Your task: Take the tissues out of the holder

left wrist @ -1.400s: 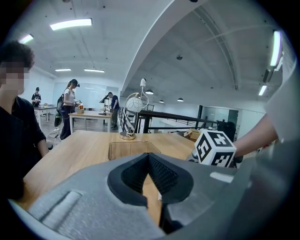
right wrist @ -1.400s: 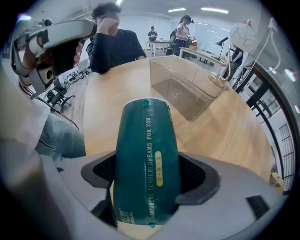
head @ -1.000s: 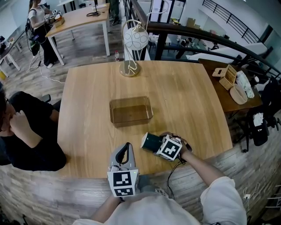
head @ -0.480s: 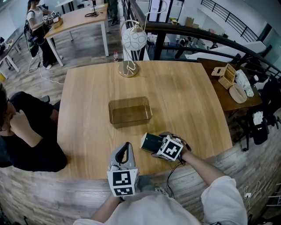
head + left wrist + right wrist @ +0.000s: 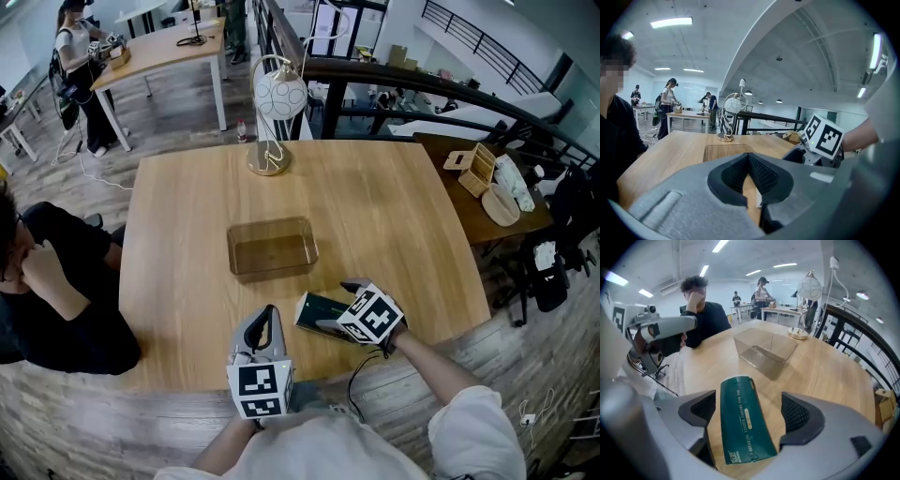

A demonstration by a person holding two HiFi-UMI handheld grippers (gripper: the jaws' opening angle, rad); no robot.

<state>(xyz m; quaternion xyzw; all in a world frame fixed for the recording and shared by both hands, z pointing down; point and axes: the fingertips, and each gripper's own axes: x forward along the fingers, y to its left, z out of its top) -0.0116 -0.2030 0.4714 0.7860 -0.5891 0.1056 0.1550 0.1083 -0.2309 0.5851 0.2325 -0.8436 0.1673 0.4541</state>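
A dark green tissue pack (image 5: 315, 315) (image 5: 743, 418) lies flat on the wooden table (image 5: 187, 234), in front of the clear brown-tinted holder (image 5: 272, 225) (image 5: 764, 352), which has nothing in it. My right gripper (image 5: 339, 304) (image 5: 749, 411) hovers over the pack, pointing steeply down. Its jaws have just been opening; the pack lies between them, clear of both pads. My left gripper (image 5: 266, 323) (image 5: 749, 161) rests near the table's front edge, to the pack's left, its pads together with nothing held.
A globe lamp (image 5: 277, 103) stands at the table's far edge. A person in black (image 5: 47, 281) sits at the left side. A side table (image 5: 487, 169) with wooden items is at the right, beside a railing.
My right gripper has lifted off the tissue pack and rolled a little, jaws wider. The pack stays on the table. My left gripper has not moved.
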